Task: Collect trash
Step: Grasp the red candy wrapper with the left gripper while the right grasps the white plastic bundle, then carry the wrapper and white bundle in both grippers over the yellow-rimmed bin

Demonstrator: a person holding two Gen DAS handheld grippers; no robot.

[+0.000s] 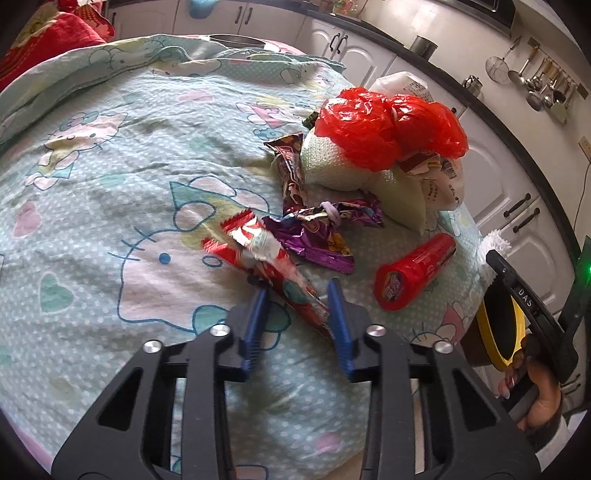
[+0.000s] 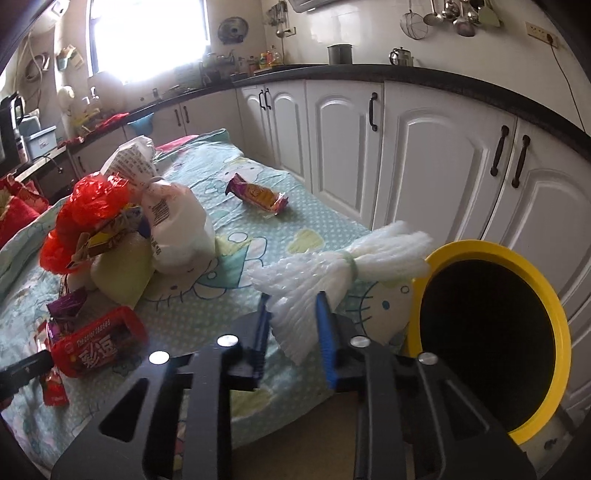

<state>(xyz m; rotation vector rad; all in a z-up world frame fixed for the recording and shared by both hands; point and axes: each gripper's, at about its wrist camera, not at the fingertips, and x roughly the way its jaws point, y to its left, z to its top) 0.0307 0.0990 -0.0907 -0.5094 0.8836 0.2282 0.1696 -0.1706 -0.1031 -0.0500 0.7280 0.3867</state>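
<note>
My left gripper [image 1: 298,290] is open around the near end of a red and white snack wrapper [image 1: 266,258] lying on the Hello Kitty sheet [image 1: 110,184]. Beyond it lie purple wrappers [image 1: 325,232], a red tube [image 1: 415,271] and a pile with a red plastic bag [image 1: 388,125]. My right gripper [image 2: 293,306] is shut on a white foam net bundle [image 2: 340,266], held beside the yellow-rimmed bin [image 2: 491,332]. The red tube [image 2: 98,341] and the pile [image 2: 122,229] are left of it.
An orange biscuit wrapper [image 2: 258,194] lies farther back on the sheet. White kitchen cabinets [image 2: 406,155] run behind under a dark counter. Red pillows [image 1: 55,33] sit at the far left. The bin [image 1: 498,332] stands off the bed's right edge.
</note>
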